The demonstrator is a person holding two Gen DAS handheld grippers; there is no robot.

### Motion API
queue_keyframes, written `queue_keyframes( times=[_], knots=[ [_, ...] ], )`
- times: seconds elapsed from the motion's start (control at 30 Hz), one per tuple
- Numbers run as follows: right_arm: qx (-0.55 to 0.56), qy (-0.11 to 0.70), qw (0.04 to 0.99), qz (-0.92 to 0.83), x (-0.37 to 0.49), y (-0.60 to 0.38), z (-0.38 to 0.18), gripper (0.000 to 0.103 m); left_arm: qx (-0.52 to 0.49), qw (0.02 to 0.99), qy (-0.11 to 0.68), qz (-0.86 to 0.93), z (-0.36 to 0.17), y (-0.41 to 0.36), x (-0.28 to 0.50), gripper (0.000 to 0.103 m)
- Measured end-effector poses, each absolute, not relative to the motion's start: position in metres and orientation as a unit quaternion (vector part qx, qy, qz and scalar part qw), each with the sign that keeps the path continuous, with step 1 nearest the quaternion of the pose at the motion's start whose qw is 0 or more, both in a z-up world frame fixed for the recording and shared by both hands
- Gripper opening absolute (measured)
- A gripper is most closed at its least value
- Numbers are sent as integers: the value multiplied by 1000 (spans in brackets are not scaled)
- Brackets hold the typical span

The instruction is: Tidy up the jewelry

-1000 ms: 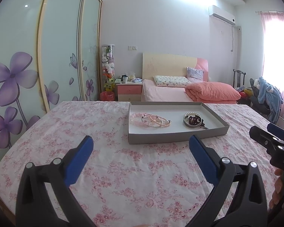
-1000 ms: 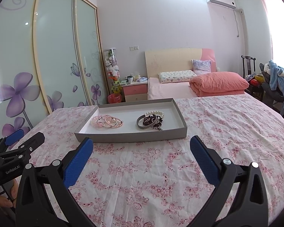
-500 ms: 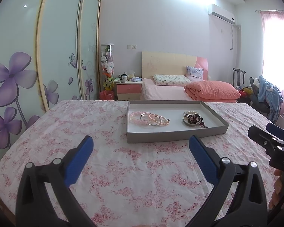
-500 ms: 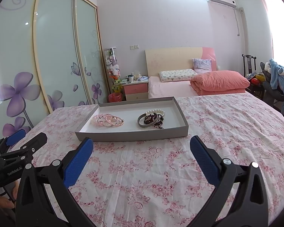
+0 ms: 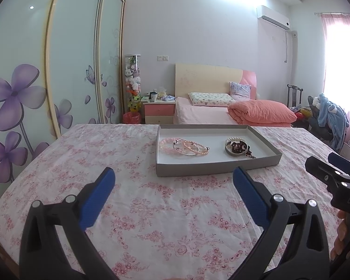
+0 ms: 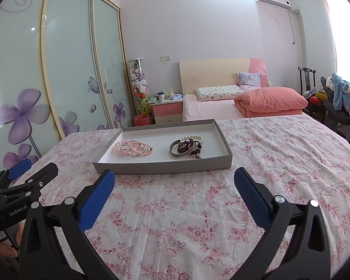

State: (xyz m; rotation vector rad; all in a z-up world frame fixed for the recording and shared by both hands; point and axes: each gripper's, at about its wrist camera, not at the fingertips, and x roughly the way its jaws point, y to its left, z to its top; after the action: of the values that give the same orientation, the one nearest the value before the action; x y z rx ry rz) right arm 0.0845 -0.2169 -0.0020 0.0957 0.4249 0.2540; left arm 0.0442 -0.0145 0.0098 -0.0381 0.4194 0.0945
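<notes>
Your left gripper and right gripper both hover over the floral tablecloth with blue-padded fingers spread wide, holding nothing, just short of the grey tray. Inside the tray, the pink bead bracelets lie at its left end, and the dark bracelets with a pearl strand sit at its right end, apart from them.
</notes>
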Motion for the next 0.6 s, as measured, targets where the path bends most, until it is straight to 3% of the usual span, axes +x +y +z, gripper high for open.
queue_keyframes(
  times=[0.6],
  knots=[
    [48,211,968,126,85,-217,-2,101,-17,976,210,47,10,-14,45,99]
  ],
)
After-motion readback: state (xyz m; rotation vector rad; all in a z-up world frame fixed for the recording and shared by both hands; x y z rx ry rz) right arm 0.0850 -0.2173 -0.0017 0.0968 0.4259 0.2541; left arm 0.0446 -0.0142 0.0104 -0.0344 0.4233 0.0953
